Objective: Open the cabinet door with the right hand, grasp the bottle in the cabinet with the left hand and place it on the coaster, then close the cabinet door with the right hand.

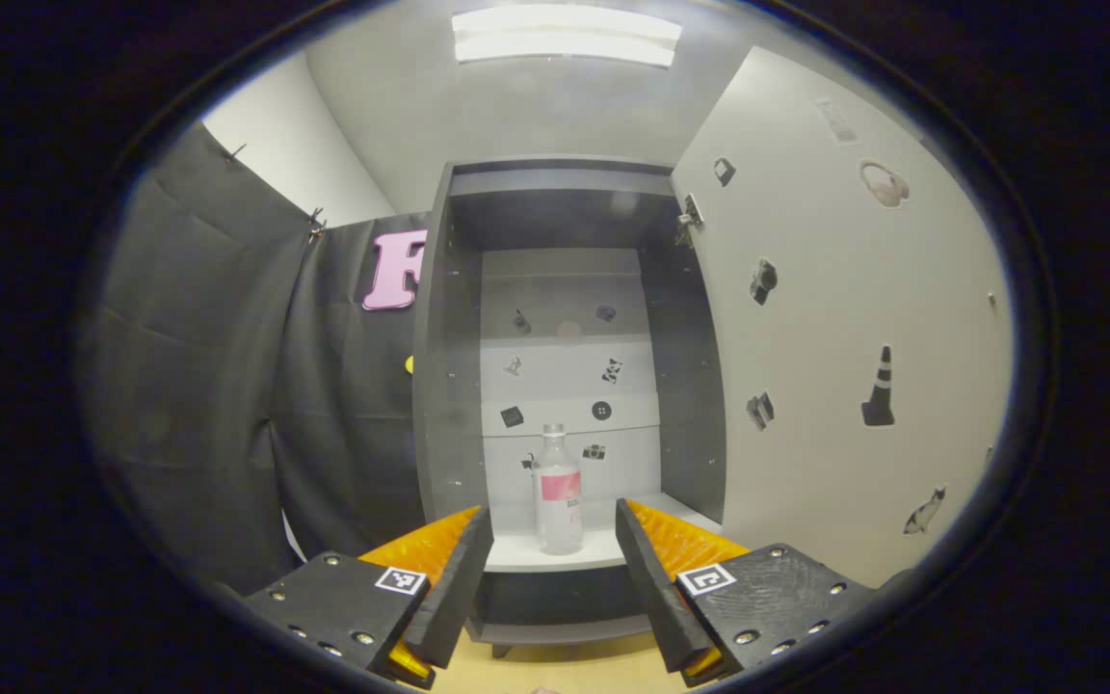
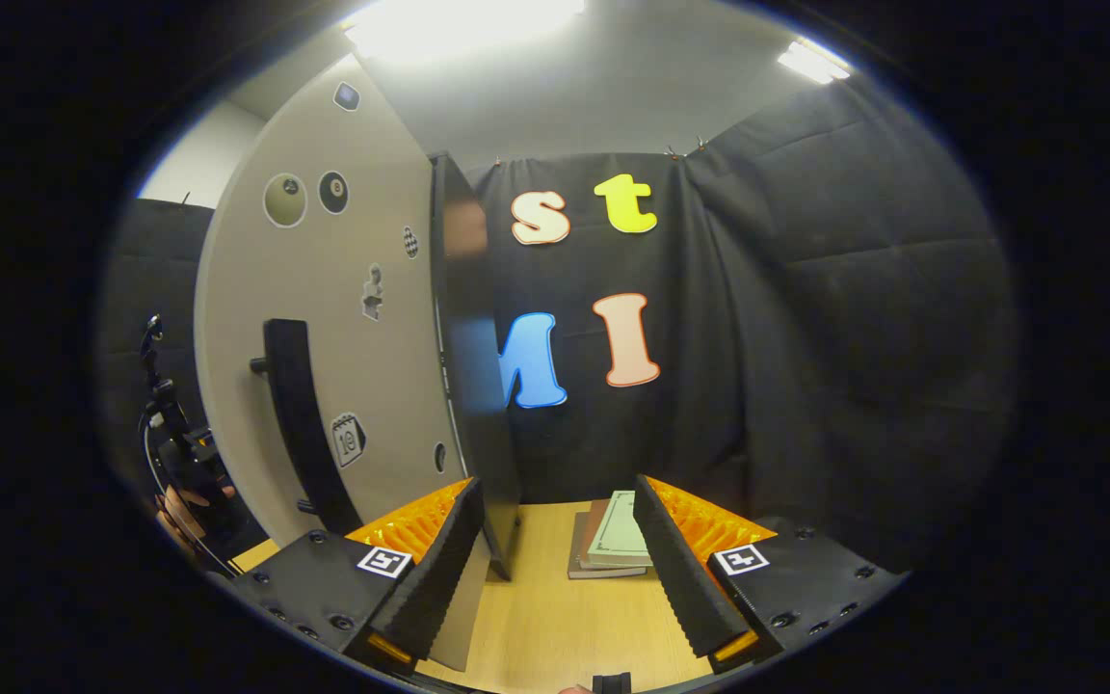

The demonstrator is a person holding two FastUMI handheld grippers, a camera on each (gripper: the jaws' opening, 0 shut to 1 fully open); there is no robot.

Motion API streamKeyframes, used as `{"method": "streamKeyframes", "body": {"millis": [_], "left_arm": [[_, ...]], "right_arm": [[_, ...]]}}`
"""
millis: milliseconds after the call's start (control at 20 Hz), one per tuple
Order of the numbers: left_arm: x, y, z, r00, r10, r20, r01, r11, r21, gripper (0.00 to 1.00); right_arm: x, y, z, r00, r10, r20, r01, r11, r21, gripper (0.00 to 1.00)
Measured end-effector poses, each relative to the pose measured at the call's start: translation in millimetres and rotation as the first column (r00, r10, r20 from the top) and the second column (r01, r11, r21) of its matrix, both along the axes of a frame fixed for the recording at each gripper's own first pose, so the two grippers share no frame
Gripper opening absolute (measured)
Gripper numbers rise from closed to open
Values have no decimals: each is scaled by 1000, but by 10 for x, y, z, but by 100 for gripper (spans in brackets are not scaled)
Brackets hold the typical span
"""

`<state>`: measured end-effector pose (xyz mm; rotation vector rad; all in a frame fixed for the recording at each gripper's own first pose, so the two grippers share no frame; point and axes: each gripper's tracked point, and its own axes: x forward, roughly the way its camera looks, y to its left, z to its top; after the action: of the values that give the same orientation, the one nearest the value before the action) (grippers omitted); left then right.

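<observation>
**Door Open, Bottle Waits on the Shelf**

Two fingers of the left gripper (image 1: pixel 553 578) sit at the bottom of the left gripper view. They are spread wide apart and hold nothing. Right between them, but farther back, stands the bottle (image 1: pixel 558 490). It is clear, with a pink label, and it stands upright on the white shelf (image 1: pixel 526 553) inside the cabinet (image 1: pixel 439 366). The bottle is not touching the fingers. The cabinet is dark on its sides and light at the back, with little stickers on the back wall. The cabinet door (image 1: pixel 834 328) is swung open to the right side and has stickers on it too.

In the right gripper view, the right gripper (image 2: pixel 560 569) also has its fingers spread apart, with nothing between them but the wooden table (image 2: pixel 545 617). The edge of the open cabinet door (image 2: pixel 324 318) stands just beside its left finger. A long black handle (image 2: pixel 300 424) is on the door. A small stack of books (image 2: pixel 613 535) lies on the table near the right finger.
</observation>
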<state>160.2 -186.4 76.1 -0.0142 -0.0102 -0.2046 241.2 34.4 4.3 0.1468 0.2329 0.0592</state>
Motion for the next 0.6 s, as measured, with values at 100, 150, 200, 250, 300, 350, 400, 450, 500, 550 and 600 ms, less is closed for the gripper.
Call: {"method": "streamKeyframes", "body": {"millis": [100, 150, 200, 250, 300, 350, 400, 450, 500, 550, 600], "left_arm": [[294, -53, -40, 1000, -22, -2, 22, 1000, 10, 77], [405, -70, -78, 999, -35, -5, 35, 999, 15, 77], [537, -99, -112, 999, -50, -10, 50, 999, 16, 77], [683, -137, -166, 998, -64, -18, 65, 998, 14, 77], [796, -162, -224, 997, -77, -28, 77, 997, 11, 78], [903, -176, -286, 995, -89, -37, 89, 996, 8, 78], [1010, -188, -349, 994, -96, -44, 97, 995, 7, 78], [1105, -187, -411, 993, -103, -51, 103, 995, 8, 77], [1189, -201, -451, 992, -110, -56, 110, 994, 10, 77], [1247, -221, -481, 991, -116, -59, 117, 993, 10, 77], [1303, -228, -525, 990, -123, -63, 123, 992, 9, 77]], "right_arm": [[41, -80, -41, 998, -57, -5, 57, 998, -20, 98], [52, -92, -69, 997, -76, -10, 76, 997, -24, 98], [74, -107, -108, 995, -97, -19, 97, 995, -27, 98], [93, -131, -145, 992, -120, -28, 119, 992, -32, 98], [100, -136, -169, 990, -140, -34, 139, 990, -37, 98], [105, -147, -185, 987, -157, -38, 156, 987, -41, 98], [103, -149, -201, 984, -175, -42, 173, 984, -46, 98], [108, -159, -212, 980, -193, -44, 190, 980, -52, 98], [108, -181, -230, 976, -213, -47, 210, 976, -59, 98], [108, -196, -242, 972, -231, -50, 228, 971, -66, 98], [103, -209, -263, 966, -253, -54, 249, 966, -72, 98]]}}
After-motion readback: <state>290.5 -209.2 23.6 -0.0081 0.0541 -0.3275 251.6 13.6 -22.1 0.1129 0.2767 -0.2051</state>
